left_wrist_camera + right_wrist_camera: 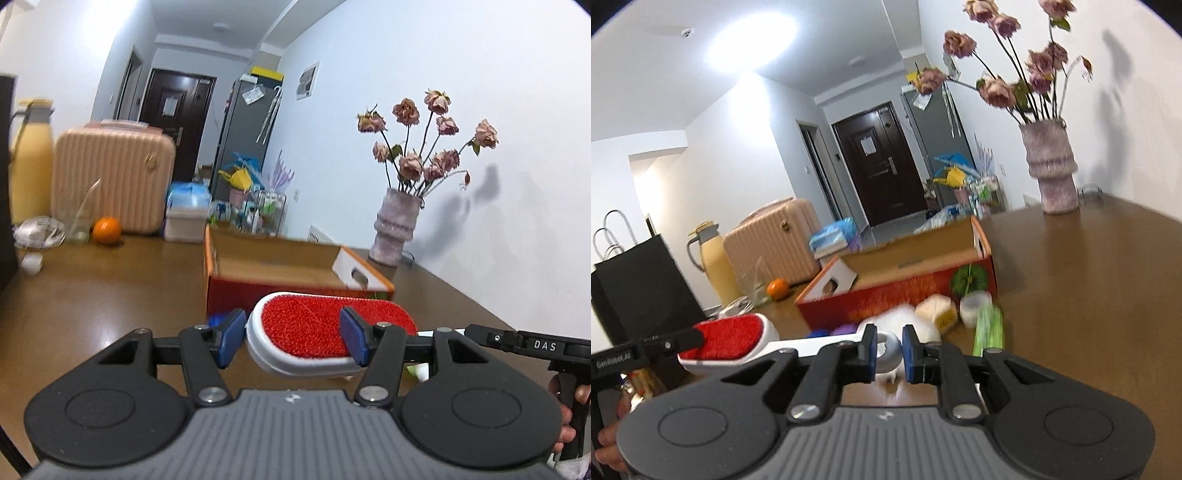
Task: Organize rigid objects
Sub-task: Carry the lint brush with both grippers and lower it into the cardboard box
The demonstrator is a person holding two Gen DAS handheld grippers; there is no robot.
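Between our two grippers sits the lint brush [317,332], held clear of the brown table [103,295]; our left gripper [291,338] is clamped across its wide head, blue pads [231,339] pressing the white rim on either side, red bristle face up; our right gripper [889,349] has its jaws pinched close together on the grey loop [890,350] at the end of the white handle, so the brush spans from one tool to the other; in the right wrist view the red head [733,334] lies out to the left, beside the black body of the left tool; a hand [569,413] shows at the far right edge of the left wrist view, on the right tool's grip.

Just behind the brush stands the open cardboard box [280,266], red-orange outside, plain brown inside, flaps up; its interior looks bare where we can see it; against its near side lie small items, blurred: a cream-and-yellow pack [938,312], a white jar [975,304], a green striped thing [988,328], purple and blue balls [831,330].

Further back on the table: an orange [106,229], a pink ribbed suitcase [112,177], a yellow flask [29,158]; a vase of dried roses [397,225] stands near the wall; a black paper bag [642,284] is at the left in the right wrist view.
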